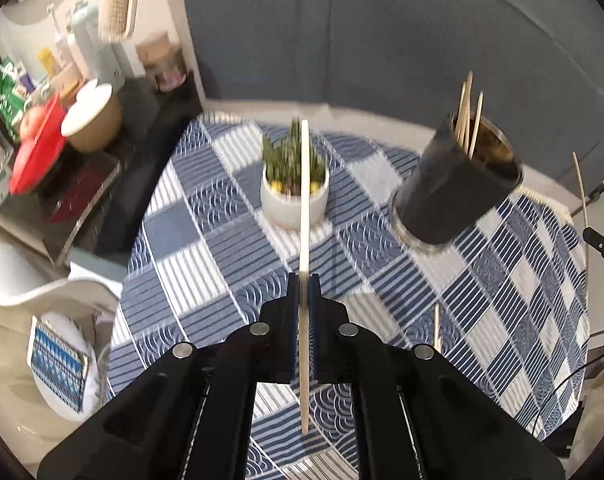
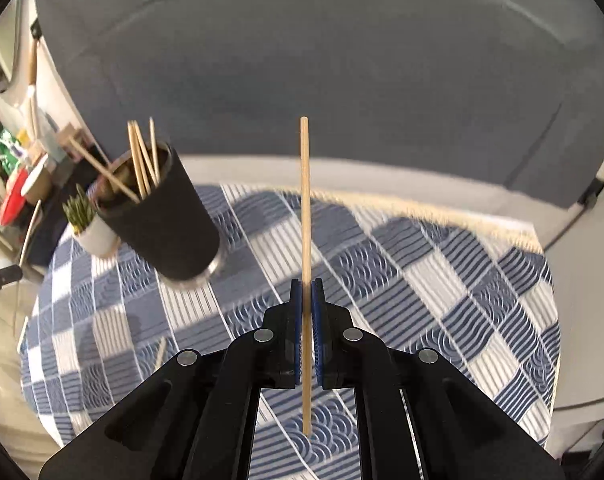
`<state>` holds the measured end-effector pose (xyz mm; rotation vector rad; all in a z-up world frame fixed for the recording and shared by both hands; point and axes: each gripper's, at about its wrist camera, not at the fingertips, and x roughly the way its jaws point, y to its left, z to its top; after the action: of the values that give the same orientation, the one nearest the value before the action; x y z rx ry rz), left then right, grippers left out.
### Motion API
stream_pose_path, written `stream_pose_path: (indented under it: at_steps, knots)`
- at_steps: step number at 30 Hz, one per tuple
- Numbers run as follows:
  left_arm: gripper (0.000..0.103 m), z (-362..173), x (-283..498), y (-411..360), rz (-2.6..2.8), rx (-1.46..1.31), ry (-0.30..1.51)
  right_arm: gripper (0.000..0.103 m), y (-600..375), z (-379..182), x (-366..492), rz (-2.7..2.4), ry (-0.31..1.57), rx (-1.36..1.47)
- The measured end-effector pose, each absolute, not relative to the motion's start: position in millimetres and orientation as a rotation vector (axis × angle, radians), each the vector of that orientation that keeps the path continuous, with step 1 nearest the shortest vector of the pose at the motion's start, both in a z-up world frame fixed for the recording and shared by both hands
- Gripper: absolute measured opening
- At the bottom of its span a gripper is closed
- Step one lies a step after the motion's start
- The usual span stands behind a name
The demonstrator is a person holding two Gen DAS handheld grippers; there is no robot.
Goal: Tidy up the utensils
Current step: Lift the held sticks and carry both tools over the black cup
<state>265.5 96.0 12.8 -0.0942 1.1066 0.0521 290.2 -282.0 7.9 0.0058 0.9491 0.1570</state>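
My left gripper (image 1: 304, 280) is shut on a pale chopstick (image 1: 305, 200) that stands upright above the checked tablecloth (image 1: 206, 240). My right gripper (image 2: 306, 286) is shut on a tan wooden chopstick (image 2: 305, 200), also upright. A black cylindrical holder (image 1: 457, 184) with several chopsticks in it stands on the table, to the right of the left gripper and to the left of the right gripper (image 2: 162, 216). One loose chopstick (image 1: 437, 328) lies on the cloth; it also shows in the right wrist view (image 2: 160, 354).
A small white pot with a green plant (image 1: 294, 188) stands mid-table. A black side shelf (image 1: 102, 184) at the left holds a red lid, a paper cup and bottles. A white chair (image 1: 38, 288) stands by the table's left edge. A grey sofa (image 2: 302, 80) runs behind.
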Motion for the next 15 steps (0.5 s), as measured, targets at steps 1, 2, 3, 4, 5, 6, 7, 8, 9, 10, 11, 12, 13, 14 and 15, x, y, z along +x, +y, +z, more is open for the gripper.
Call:
stream_pose_path:
  at_steps: [1, 2, 3, 4, 5, 6, 7, 8, 9, 10, 11, 12, 13, 14, 15]
  knots:
    - [0.005, 21.9, 272.1, 98.6, 0.047, -0.084, 1.093, 0.005, -278.2, 13.0, 293.4, 0.156, 0.938, 0.007]
    - [0.005, 27.2, 275.7, 99.7, 0.044, -0.078, 1.086, 0.005, -275.7, 16.2, 296.0, 0.155, 0.930, 0.008]
    - [0.005, 35.0, 281.6, 101.6, 0.035, -0.070, 1.073, 0.005, -271.9, 20.8, 299.1, 0.157, 0.923, 0.013]
    - [0.005, 40.3, 285.1, 102.3, 0.030, -0.067, 1.065, 0.005, -267.9, 25.1, 302.1, 0.156, 0.915, 0.017]
    - [0.005, 45.7, 289.5, 103.0, 0.025, -0.064, 1.055, 0.005, -264.9, 27.9, 303.9, 0.153, 0.910, 0.017]
    - [0.005, 52.6, 295.3, 104.0, 0.014, -0.062, 1.041, 0.005, -261.3, 31.3, 305.9, 0.152, 0.902, 0.019]
    - [0.005, 56.7, 298.7, 103.8, 0.004, -0.064, 1.032, 0.005, -256.7, 35.8, 308.3, 0.156, 0.895, 0.024]
    - [0.005, 61.3, 302.8, 103.3, -0.009, -0.067, 1.019, 0.005, -253.9, 38.5, 309.5, 0.157, 0.893, 0.025]
    - [0.005, 66.0, 306.9, 102.3, -0.024, -0.071, 1.008, 0.005, -249.7, 42.3, 310.8, 0.156, 0.885, 0.024]
    - [0.005, 72.3, 312.4, 101.1, -0.052, -0.083, 0.992, 0.005, -246.3, 45.6, 311.6, 0.157, 0.876, 0.024]
    - [0.005, 77.6, 317.0, 99.2, -0.078, -0.095, 0.975, 0.005, -242.2, 49.6, 312.3, 0.161, 0.863, 0.027]
    - [0.005, 82.8, 321.3, 97.1, -0.102, -0.101, 0.956, 0.005, -238.2, 53.5, 312.2, 0.162, 0.847, 0.028]
    - [0.005, 88.8, 326.7, 94.2, -0.137, -0.110, 0.931, 0.005, -236.1, 56.3, 311.5, 0.161, 0.834, 0.029]
    - [0.005, 94.0, 331.6, 90.7, -0.173, -0.122, 0.912, 0.005, -232.8, 60.4, 309.9, 0.169, 0.811, 0.033]
    - [0.005, 98.2, 336.7, 86.8, -0.209, -0.129, 0.895, 0.005, -229.4, 64.6, 307.5, 0.181, 0.786, 0.038]
